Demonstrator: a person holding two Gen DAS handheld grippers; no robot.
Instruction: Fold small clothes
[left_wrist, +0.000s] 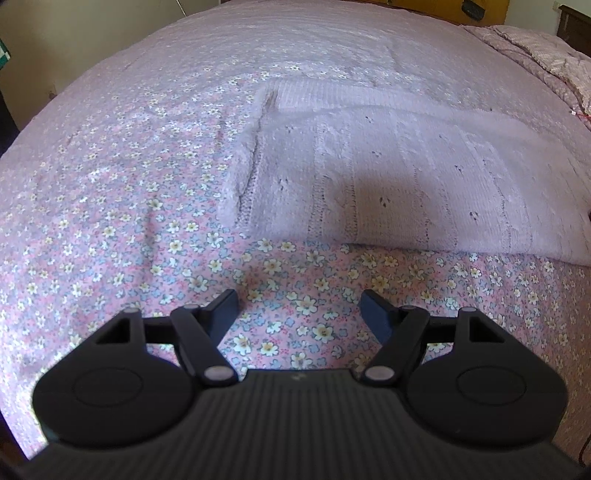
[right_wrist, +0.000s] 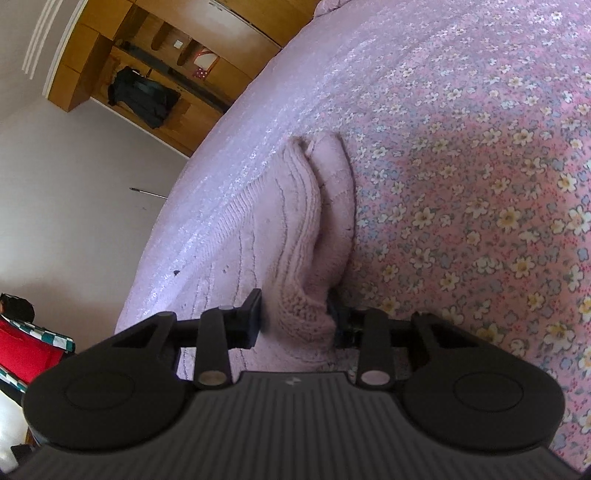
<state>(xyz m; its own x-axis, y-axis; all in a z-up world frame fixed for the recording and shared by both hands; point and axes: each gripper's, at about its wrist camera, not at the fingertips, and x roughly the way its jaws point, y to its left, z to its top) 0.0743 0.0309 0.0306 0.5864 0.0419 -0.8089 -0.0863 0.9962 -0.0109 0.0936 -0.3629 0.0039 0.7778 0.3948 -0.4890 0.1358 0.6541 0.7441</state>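
Note:
A pale pink knitted garment (left_wrist: 406, 177) lies folded flat on the floral bedsheet (left_wrist: 110, 221). In the left wrist view it spreads from the centre to the right edge, with a thick rolled hem at its left. My left gripper (left_wrist: 299, 314) hovers over the sheet just short of the garment's near edge, open, with nothing between its fingers. In the right wrist view the knitted garment (right_wrist: 295, 221) shows stacked layers seen edge-on. My right gripper (right_wrist: 297, 319) is shut on a bunched corner of those layers, both pads pressing the knit.
A ruffled pink quilt (left_wrist: 535, 51) lies at the bed's far right. Beyond the bed edge are a wooden wardrobe with a dark coat (right_wrist: 144, 96) hanging in it, a white wall, and a red and checked bag (right_wrist: 26, 350) low at the left.

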